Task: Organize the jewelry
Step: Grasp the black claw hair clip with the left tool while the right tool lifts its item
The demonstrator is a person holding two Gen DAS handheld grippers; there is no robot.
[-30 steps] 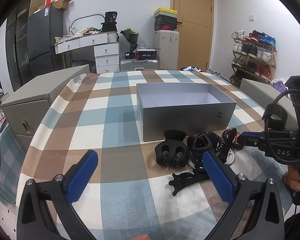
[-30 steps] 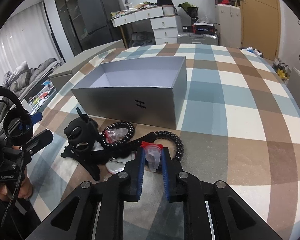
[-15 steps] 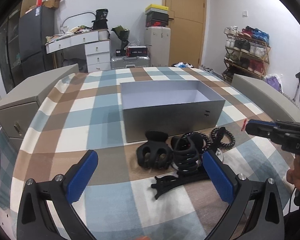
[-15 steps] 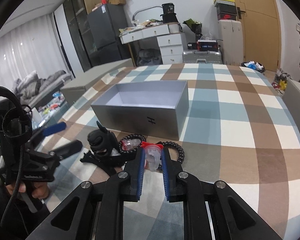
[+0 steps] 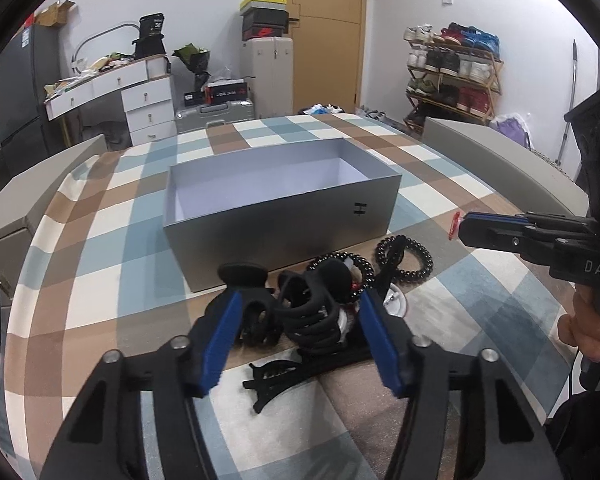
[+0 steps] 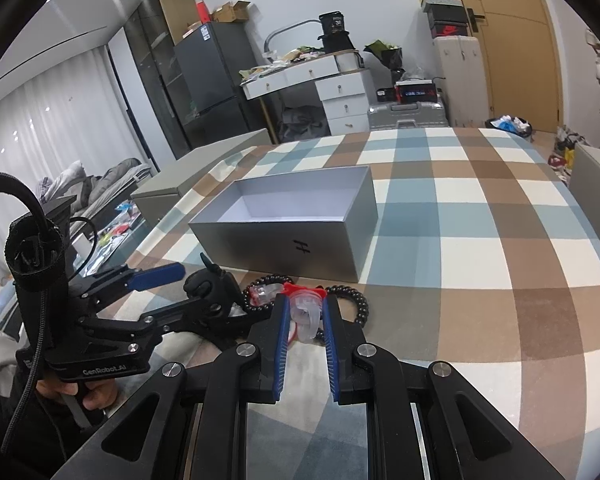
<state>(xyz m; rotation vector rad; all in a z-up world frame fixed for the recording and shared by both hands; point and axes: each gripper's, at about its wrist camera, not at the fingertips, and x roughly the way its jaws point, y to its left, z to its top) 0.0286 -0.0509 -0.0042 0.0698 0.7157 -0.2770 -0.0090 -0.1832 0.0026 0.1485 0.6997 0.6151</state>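
Pinching a clear red-capped packet [image 6: 305,312] in my right gripper [image 6: 305,344], I see my left gripper [image 5: 300,332] closing around black claw clips [image 5: 308,312], not yet touching. Bead bracelets [image 5: 410,258] lie just beyond, blocking the grey box [image 5: 284,216] ahead.

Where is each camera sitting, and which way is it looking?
Left wrist view: sits on the left tongs, closing around black hair claws; the person's other hand shows.
Right wrist view: sits on the right tongs, shut on a clear clip; left tongs show.
Both face the grey box, bead bracelets and checked cloth.
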